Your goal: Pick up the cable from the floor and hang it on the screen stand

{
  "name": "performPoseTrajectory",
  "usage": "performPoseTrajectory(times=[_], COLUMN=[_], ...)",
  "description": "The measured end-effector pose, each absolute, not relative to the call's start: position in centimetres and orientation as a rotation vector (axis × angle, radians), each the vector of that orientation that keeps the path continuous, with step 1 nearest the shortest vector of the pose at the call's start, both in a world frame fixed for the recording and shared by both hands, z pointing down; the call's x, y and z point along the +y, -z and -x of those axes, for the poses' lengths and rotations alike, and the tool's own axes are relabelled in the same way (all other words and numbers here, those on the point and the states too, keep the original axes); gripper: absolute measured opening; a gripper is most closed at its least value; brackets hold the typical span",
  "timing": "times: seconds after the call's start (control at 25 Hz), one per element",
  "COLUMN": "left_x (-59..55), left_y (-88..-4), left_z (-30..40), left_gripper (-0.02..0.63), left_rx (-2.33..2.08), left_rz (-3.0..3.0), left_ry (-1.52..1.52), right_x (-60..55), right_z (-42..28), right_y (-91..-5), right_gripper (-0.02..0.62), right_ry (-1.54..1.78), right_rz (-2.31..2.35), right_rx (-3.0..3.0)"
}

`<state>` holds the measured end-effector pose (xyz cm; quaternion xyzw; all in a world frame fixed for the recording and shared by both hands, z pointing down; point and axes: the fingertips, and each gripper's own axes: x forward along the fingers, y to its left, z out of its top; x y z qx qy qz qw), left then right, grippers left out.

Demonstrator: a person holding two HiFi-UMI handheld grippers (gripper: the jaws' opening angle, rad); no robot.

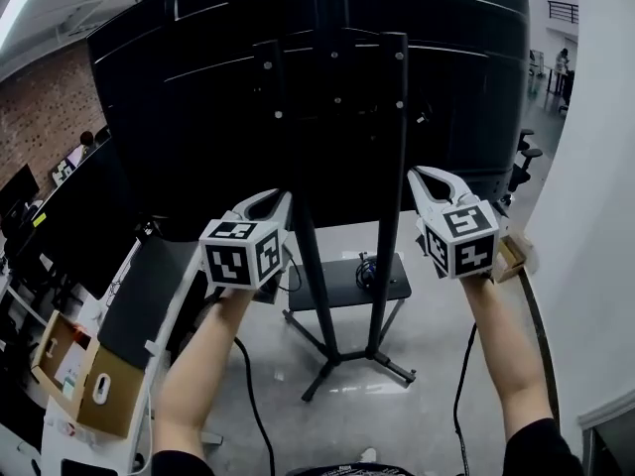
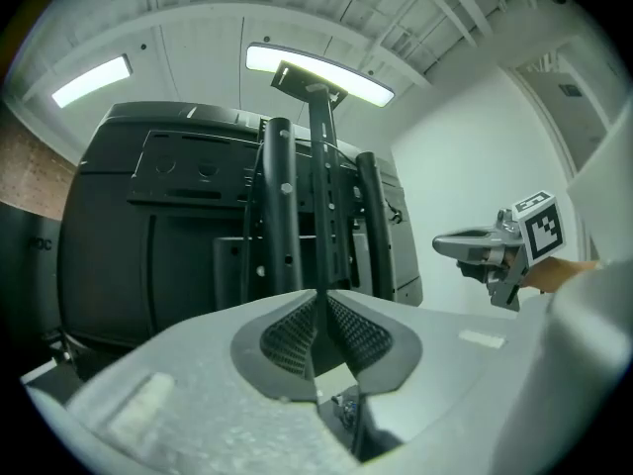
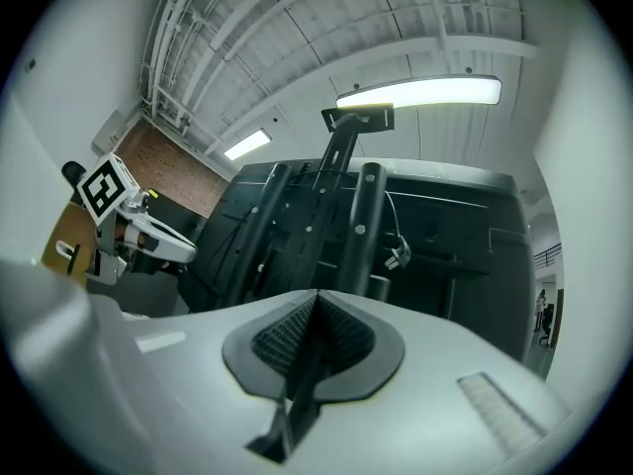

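Observation:
The back of the big black screen (image 1: 198, 97) fills the head view, carried on the screen stand (image 1: 392, 167) with its dark upright posts. Both grippers are raised in front of it. My left gripper (image 1: 280, 200) is just left of the posts; its pads (image 2: 287, 334) are pressed on a thin black cable (image 1: 250, 395) that hangs down past my forearm. To the right of the posts, my right gripper (image 1: 422, 175) is shut on the cable too, and a strand (image 1: 459, 395) drops from it toward the floor. Each gripper view shows the stand posts (image 2: 318, 176) (image 3: 361, 221) close ahead.
The stand's low shelf (image 1: 327, 284) holds a small coil of wire, above splayed legs (image 1: 342, 360). A desk at the left carries a cardboard box (image 1: 74, 375) and a dark monitor (image 1: 69, 226). A white wall (image 1: 595, 216) closes the right side. An office chair (image 1: 523, 162) stands beyond.

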<state>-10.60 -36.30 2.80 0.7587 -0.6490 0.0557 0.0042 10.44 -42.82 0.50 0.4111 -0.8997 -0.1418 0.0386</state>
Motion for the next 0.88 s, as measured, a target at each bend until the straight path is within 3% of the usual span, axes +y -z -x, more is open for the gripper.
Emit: performPoseTrajectory(times=[0.36,0.88], left_x=[-29.5,-20.3], left_y=[-7.6,-13.3], left_z=[5.0,3.3], left_gripper=[0.005,0.0], left_rx=[-1.861,-1.739], left_rz=[-2.516,-2.551], left_ry=[-0.153,-0.167], right_x=[-32.7,-20.4], right_z=[-7.0,-3.3], right_y=[-6.9,-13.7], right_gripper=[0.006,0.005], right_ry=[0.218,0.009], right_rz=[-1.27,-1.304], right_rx=[-2.777,-2.721])
